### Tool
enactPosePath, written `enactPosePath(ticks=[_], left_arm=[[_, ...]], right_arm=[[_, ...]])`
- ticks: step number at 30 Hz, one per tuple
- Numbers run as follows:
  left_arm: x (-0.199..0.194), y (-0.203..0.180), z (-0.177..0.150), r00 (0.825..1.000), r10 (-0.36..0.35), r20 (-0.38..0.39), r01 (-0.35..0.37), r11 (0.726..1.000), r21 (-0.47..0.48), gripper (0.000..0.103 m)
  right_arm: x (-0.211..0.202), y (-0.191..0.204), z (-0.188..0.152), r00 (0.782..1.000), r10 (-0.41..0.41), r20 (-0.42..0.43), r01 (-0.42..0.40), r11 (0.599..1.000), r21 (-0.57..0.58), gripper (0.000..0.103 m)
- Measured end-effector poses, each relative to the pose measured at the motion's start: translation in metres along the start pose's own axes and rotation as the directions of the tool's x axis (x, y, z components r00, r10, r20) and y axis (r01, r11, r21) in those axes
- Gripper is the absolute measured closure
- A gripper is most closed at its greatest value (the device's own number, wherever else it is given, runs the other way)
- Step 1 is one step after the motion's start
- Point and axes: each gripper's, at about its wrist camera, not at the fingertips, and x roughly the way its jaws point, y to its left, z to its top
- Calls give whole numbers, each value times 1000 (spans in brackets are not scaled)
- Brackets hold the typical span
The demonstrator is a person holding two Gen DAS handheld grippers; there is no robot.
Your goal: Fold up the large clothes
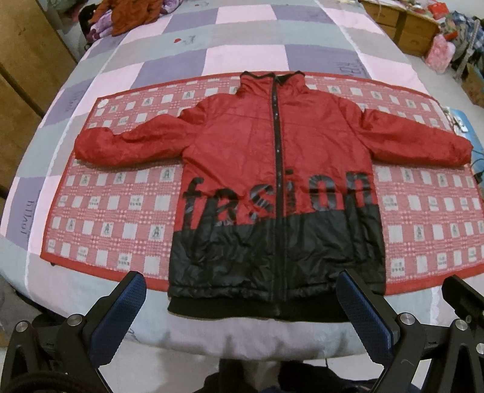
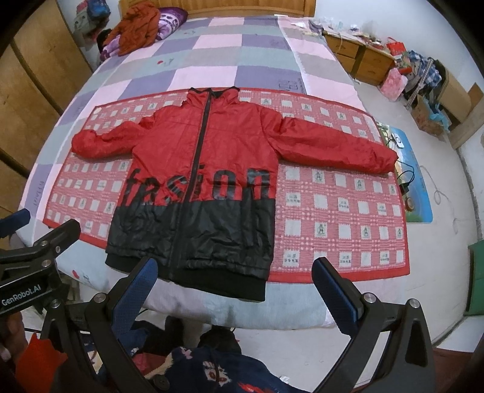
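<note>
A red and black padded jacket point(image 1: 272, 169) with black lettering lies flat, front up, zipped, both sleeves spread out, on a red checked mat point(image 1: 121, 205) on the bed. It also shows in the right wrist view point(image 2: 205, 169). My left gripper point(image 1: 242, 290) is open and empty, held above the bed's near edge in front of the jacket's black hem. My right gripper point(image 2: 236, 278) is open and empty, also near the hem, slightly right of the left one. The left gripper's body point(image 2: 33, 272) shows at the left of the right wrist view.
The bed has a pink, purple and grey checked cover point(image 1: 242, 45). A pile of orange and purple clothes point(image 2: 136, 27) lies at the far left corner. Wooden wardrobe doors point(image 1: 18, 75) stand left. Wooden drawers point(image 2: 360, 57) and clutter stand right, with a blue floor mat point(image 2: 420, 187).
</note>
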Motion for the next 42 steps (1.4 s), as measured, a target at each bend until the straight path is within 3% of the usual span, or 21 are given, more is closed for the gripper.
enactPosePath(ticks=[16, 25, 33, 42], left_arm=[[6, 38, 21, 997, -65, 41, 62, 996, 59, 0], [36, 69, 27, 998, -55, 22, 54, 997, 61, 0], [73, 76, 26, 1000, -15, 16, 16, 1000, -12, 0], [152, 80, -11, 998, 38, -43, -43, 991, -126, 0]], right_arm=[[-12, 33, 9, 998, -63, 27, 61, 995, 83, 0], [-1, 61, 5, 996, -84, 20, 81, 990, 112, 0], [32, 40, 10, 997, -71, 14, 69, 992, 107, 0], [118, -9, 10, 998, -57, -32, 58, 997, 46, 0]])
